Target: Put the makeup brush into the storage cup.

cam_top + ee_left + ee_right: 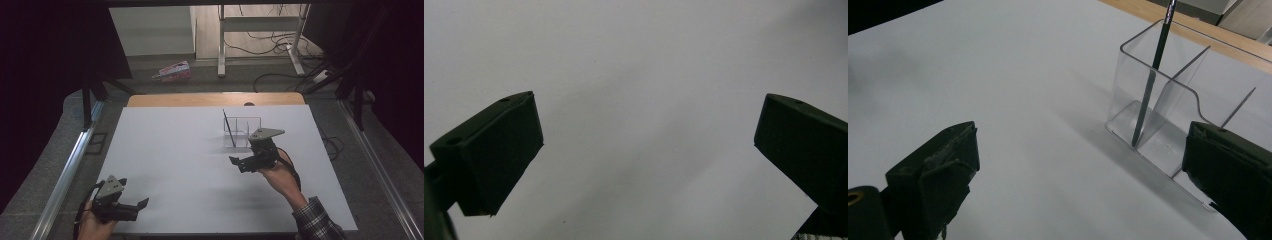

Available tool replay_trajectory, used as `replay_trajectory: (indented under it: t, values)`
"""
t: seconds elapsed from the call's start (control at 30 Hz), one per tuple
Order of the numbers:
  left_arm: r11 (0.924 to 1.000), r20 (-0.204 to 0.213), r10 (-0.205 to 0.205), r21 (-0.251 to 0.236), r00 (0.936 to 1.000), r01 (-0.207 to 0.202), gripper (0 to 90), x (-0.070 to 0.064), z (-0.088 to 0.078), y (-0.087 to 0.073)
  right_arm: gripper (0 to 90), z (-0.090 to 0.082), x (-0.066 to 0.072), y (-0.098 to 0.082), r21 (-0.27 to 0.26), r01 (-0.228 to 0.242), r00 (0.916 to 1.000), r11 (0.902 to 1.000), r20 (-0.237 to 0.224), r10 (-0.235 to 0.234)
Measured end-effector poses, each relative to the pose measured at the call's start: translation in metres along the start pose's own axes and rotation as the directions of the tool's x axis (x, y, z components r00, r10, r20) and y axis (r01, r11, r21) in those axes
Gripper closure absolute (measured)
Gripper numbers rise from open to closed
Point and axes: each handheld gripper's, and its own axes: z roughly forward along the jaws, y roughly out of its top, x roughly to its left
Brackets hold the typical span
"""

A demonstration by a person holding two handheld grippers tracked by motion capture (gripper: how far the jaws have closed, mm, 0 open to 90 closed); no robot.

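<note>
A clear plastic organizer (242, 132) with several compartments stands on the white table (175, 150), right of centre. A dark pencil (227, 124) leans upright in its left compartment. My right gripper (238, 164) hovers just in front of the organizer, pointing left, open and empty. In the right gripper view the organizer (1168, 102) and the pencil (1152, 80) sit to the upper right, beyond the spread jaws of the right gripper (1078, 175). My left gripper (141, 207) is at the table's near left corner, open. The left gripper (649, 150) has bare white tabletop between its jaws.
A wooden strip (215, 99) runs along the table's far edge. A pink and white box (172, 71) lies on the floor behind, near a desk frame (260, 30) and loose cables (280, 75). Metal rails (65, 175) flank the table on both sides.
</note>
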Motion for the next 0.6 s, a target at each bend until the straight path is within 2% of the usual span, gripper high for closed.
replay_trajectory:
  t: [0.6]
  values:
    - [1.0000,-0.004,0.000,-0.001,1.0000,0.000,0.0,0.000,0.000,0.000,1.6,-0.010,0.005,-0.014,0.008,0.006,1.0000,0.9999,0.003,-0.006]
